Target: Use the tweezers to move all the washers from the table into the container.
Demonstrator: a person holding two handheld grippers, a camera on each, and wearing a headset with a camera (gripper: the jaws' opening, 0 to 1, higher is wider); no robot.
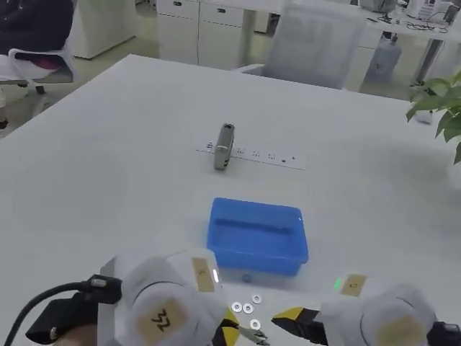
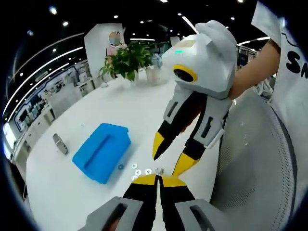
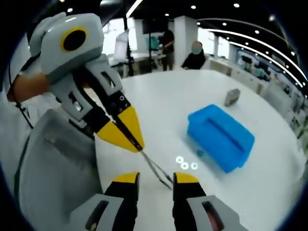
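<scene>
Left gripper point(image 2: 158, 180): jaws clenched on the tweezers point(image 3: 156, 171), which slant down toward the table point(image 1: 108, 144). Right gripper point(image 3: 156, 179): jaws apart, nothing grasped, facing the left gripper. In the right gripper view the tweezer tips sit between its jaws; contact cannot be judged. Washers point(image 3: 185, 165): a few silver ones lie flat in a small cluster on the table, near the front wall of the blue container point(image 1: 256, 258), between it and the grippers. A bluish ring point(image 3: 200, 153) lies just beside that wall.

washers point(image 1: 248, 308) on table point(image 1: 108, 144) just before container point(image 1: 256, 209) | socket strip point(image 1: 270, 156) behind container
</scene>
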